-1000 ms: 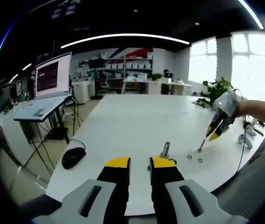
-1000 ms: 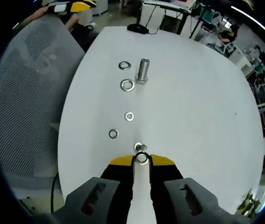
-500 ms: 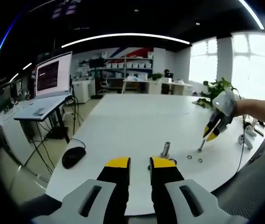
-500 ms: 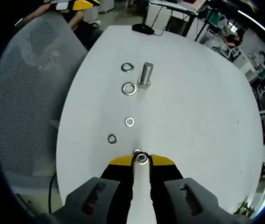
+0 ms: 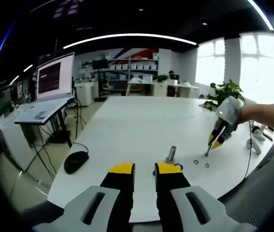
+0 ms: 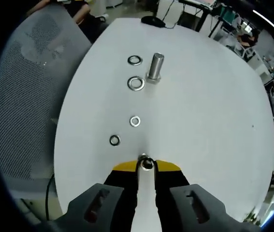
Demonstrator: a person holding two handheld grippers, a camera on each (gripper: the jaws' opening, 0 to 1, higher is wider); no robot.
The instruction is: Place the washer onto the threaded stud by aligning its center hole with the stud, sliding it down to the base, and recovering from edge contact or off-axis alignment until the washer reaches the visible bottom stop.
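Now R gripper (image 6: 147,166) w/ small stud (image 6: 147,163) sits farther from big stud (image 6: 154,68).

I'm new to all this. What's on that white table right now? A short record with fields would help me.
Surface: white table
Upright part: large bolt standing on its head
Loose rings: two big washers beside the bolt, two small washers nearer the right tool
Right tool: shut on a slim stud, its tip at the table
Left tool: jaws close together, holding nothing visible, near the bolt
Also there: black mouse
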